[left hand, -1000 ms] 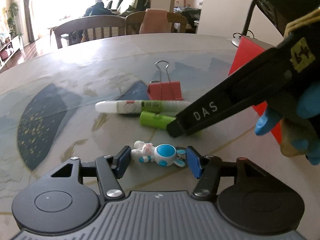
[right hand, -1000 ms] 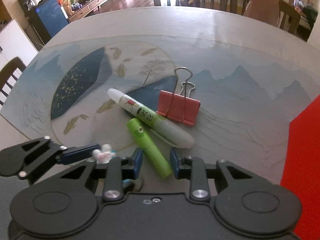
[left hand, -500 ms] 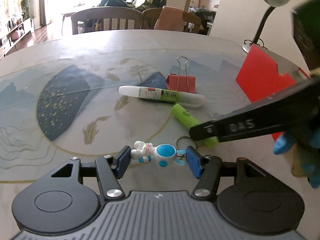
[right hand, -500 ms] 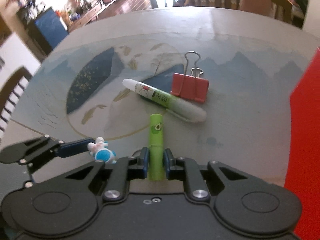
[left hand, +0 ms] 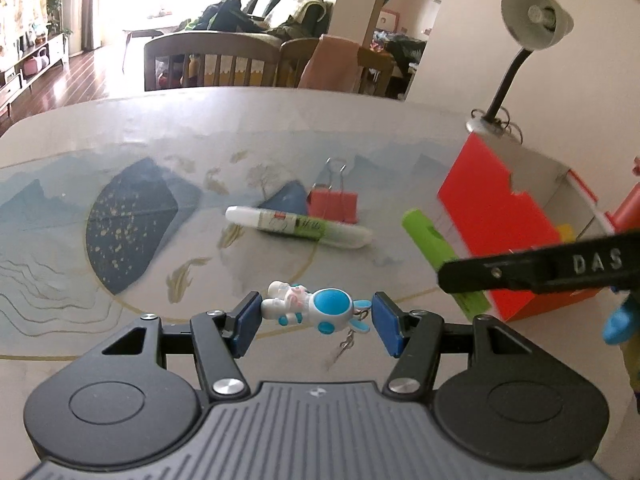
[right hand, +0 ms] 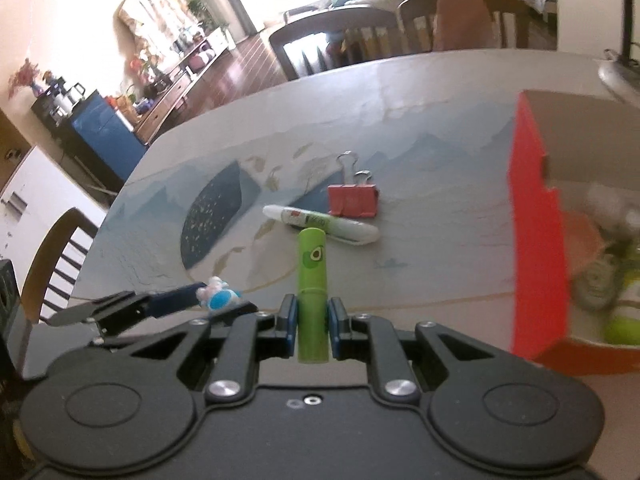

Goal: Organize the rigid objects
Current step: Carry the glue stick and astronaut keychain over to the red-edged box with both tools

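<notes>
My left gripper (left hand: 314, 320) is shut on a white and blue rabbit keychain (left hand: 316, 311) and holds it above the table; its ring dangles below. My right gripper (right hand: 313, 322) is shut on a green avocado-print tube (right hand: 313, 280) and holds it in the air, left of the red box (right hand: 538, 256). The tube also shows in the left wrist view (left hand: 438, 258), beside the red box (left hand: 500, 232). A white and green glue pen (left hand: 298, 227) and a red binder clip (left hand: 333, 206) lie on the table mat.
The red box is open and holds several small items (right hand: 608, 276). A desk lamp (left hand: 520, 52) stands behind it. Wooden chairs (left hand: 212, 62) line the table's far edge. The painted mat (left hand: 132, 216) covers the table.
My right gripper closed on the green tube, lifted it off the table and carried it right toward the red box. My left gripper rose with the keychain still held.
</notes>
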